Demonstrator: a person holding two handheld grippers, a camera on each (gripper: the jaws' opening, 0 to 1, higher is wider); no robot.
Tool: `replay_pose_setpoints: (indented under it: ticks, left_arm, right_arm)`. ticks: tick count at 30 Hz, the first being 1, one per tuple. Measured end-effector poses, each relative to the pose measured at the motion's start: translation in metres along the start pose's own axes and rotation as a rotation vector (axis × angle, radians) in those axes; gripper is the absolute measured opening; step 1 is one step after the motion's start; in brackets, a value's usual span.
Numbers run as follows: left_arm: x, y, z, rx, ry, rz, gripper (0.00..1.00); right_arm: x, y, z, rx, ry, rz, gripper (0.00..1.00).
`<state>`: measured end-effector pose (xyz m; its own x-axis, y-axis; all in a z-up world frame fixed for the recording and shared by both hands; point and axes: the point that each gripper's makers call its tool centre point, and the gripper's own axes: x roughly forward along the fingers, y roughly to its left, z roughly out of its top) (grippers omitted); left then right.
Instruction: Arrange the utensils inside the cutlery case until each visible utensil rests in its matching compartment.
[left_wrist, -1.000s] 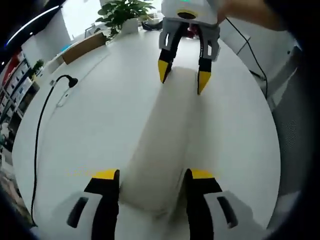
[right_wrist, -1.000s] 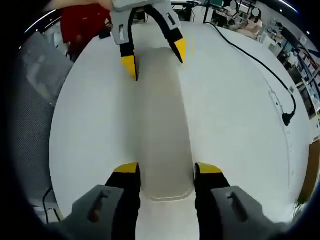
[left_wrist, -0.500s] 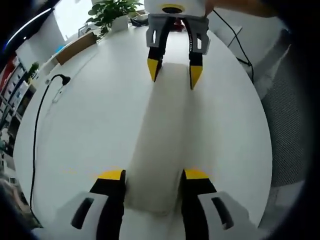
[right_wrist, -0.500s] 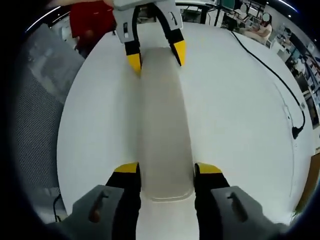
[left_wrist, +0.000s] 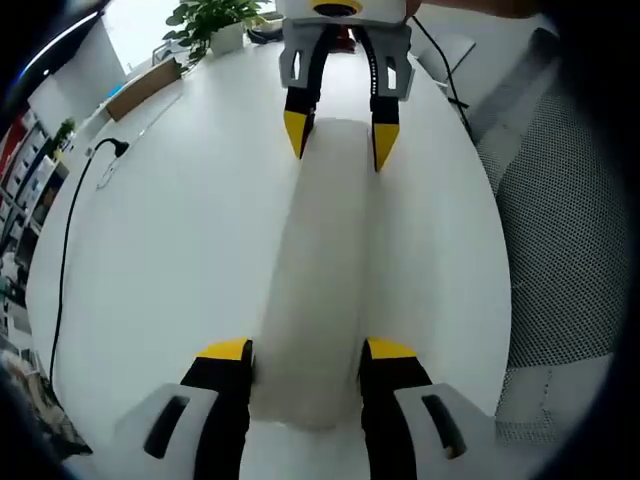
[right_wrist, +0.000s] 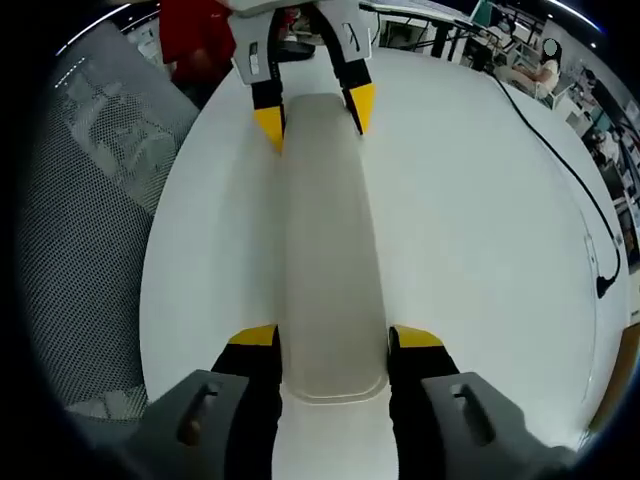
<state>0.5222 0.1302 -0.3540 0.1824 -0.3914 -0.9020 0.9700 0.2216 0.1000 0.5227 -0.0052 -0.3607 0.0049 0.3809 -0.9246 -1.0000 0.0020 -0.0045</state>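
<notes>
A long closed off-white cutlery case (left_wrist: 318, 270) lies lengthwise between both grippers on the white table (left_wrist: 160, 250). No utensil shows; the lid hides the inside. My left gripper (left_wrist: 305, 350) clamps the near end of the case in the left gripper view. My right gripper (left_wrist: 334, 150) clamps the far end there. In the right gripper view the case (right_wrist: 325, 250) runs away from my right gripper (right_wrist: 332, 337), whose jaws press its sides. The left gripper (right_wrist: 312, 115) holds the far end.
A grey mesh chair (left_wrist: 560, 230) stands just past the table's edge, seen also as the chair (right_wrist: 90, 200). A black cable (left_wrist: 70, 230) runs along the table's other side. A potted plant (left_wrist: 210, 20) and a cardboard box (left_wrist: 140, 90) sit far off. A person in red (right_wrist: 195, 30) stands behind.
Both grippers keep their hold on the case. The case and both views have shifted toward the chair-side edge of the table, so more of the mesh chair shows.
</notes>
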Motion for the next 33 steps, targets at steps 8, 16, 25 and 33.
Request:
replay_pose_setpoints:
  ticks: [8,16,25,33]
  left_arm:
    - [-0.007,-0.035,-0.008,-0.012,0.011,-0.003,0.44]
    - [-0.012,-0.06,-0.016,0.017,0.027,-0.025,0.44]
    - [-0.013,-0.072,-0.016,0.034,0.029,-0.035,0.43]
    - [-0.012,-0.071,-0.017,0.02,0.029,-0.044,0.45]
  right_arm:
    - [0.001,0.03,0.002,-0.026,0.003,0.014,0.41]
    - [0.002,0.06,0.005,-0.012,0.008,0.007,0.41]
    - [0.001,0.073,0.002,0.005,0.03,0.001,0.41]
    - [0.002,0.073,0.001,-0.021,0.061,0.018,0.41]
